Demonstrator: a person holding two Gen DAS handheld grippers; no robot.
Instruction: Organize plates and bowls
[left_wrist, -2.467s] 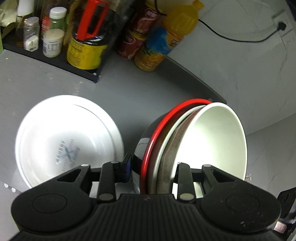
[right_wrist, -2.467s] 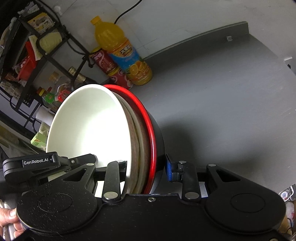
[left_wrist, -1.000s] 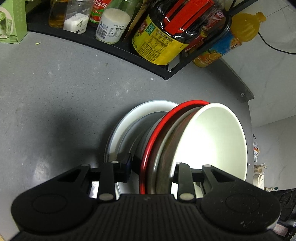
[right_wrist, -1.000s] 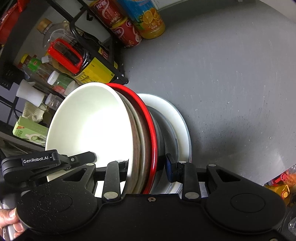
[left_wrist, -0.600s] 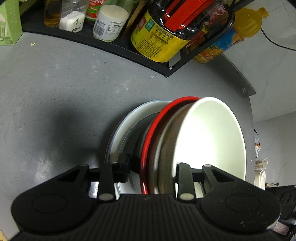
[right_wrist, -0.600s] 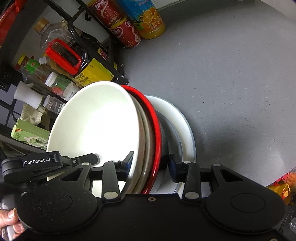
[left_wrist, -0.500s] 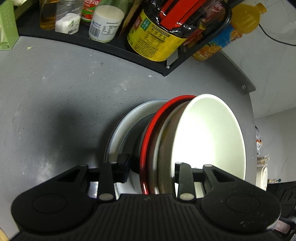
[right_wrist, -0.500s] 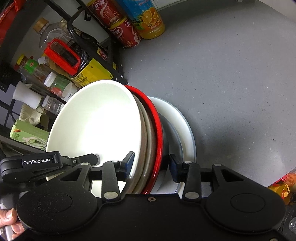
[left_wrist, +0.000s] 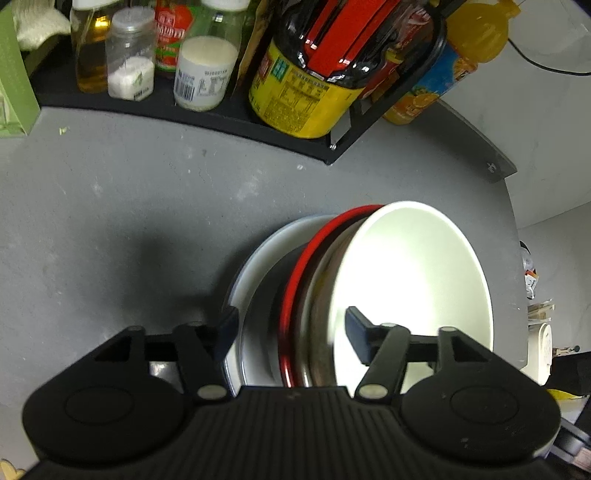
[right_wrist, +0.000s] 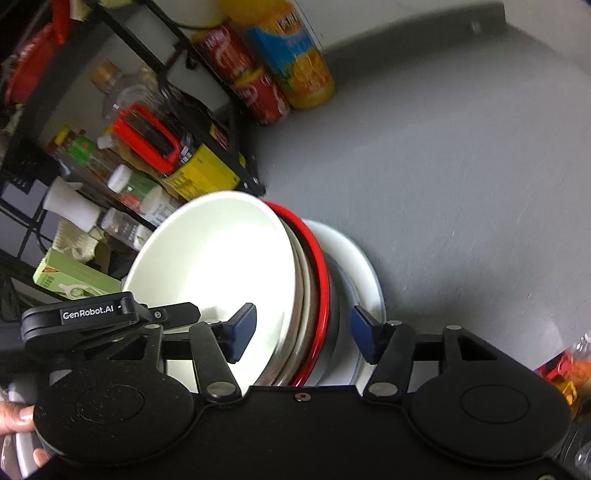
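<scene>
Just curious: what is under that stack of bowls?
A white plate on the grey counter sits under the bowl stack. The stack covers the plate's middle, so only its rim shows.

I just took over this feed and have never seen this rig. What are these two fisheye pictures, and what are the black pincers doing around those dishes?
There is no robot arm: a person holds one two-finger gripper in each hand, and each picture comes from a camera on a gripper looking forward along its fingers. The left gripper and right gripper both stand open on either side of the rims of a nested stack: a white bowl inside a brownish one, inside a red-rimmed bowl. Neither clamps it now. The stack sits on a white plate on the grey counter. Behind are a black rack of jars and bottles, red cans and an orange juice bottle.
</scene>
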